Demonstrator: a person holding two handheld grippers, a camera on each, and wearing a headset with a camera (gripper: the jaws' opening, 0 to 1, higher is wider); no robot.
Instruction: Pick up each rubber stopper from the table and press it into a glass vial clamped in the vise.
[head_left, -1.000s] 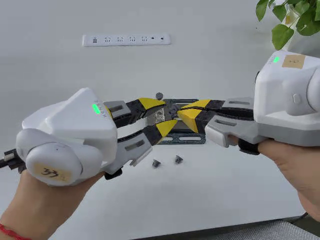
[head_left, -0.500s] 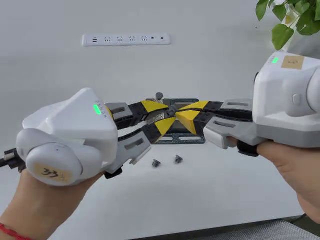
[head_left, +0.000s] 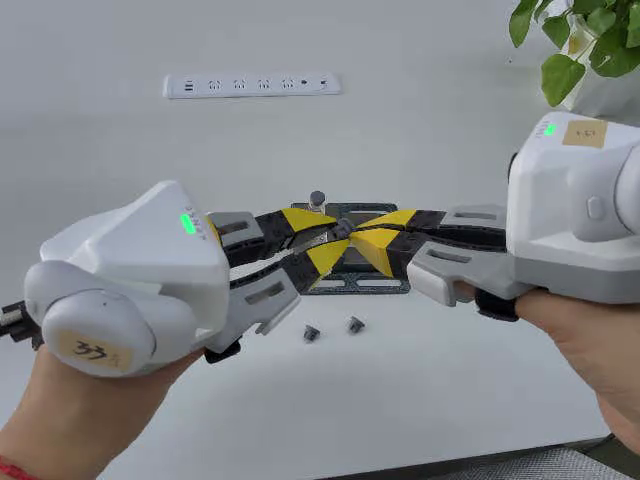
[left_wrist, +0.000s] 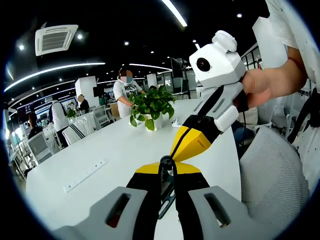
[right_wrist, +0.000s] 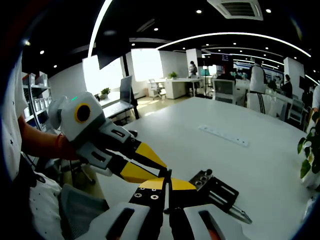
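Since a second back my left tool (head_left: 330, 238) has drawn its jaws in: the bright gap they framed over the vise (head_left: 385, 284) is covered, and the tips now sit at a small dark stopper (head_left: 342, 229). My right tool (head_left: 360, 232) is much where it was, nose to nose with the left.

Left comes in from 9 o'clock, right from 3 o'clock; the tips meet above the vise's middle. Right tool's jaws are together, only a thin slit in its own view. Left tool's tips nearly meet, arms bowed apart behind; I cannot tell whether they pinch the stopper or merely flank it. The vial is hidden under the tips.

Table (head_left: 450, 400): one loose stopper (head_left: 311, 333) and a second loose stopper (head_left: 355, 324) at 6 o'clock of the vise, near each other, clear of it.

Step in hand, as I judge it: seating this stopper. To do it well:
- get it square over the vial mouth before any force
- push straight down the vial's axis, slowly, with no sideways lever, since clamped glass won't forgive that
- let one tool steady while the other presses
- keep the yellow tips from fouling each other
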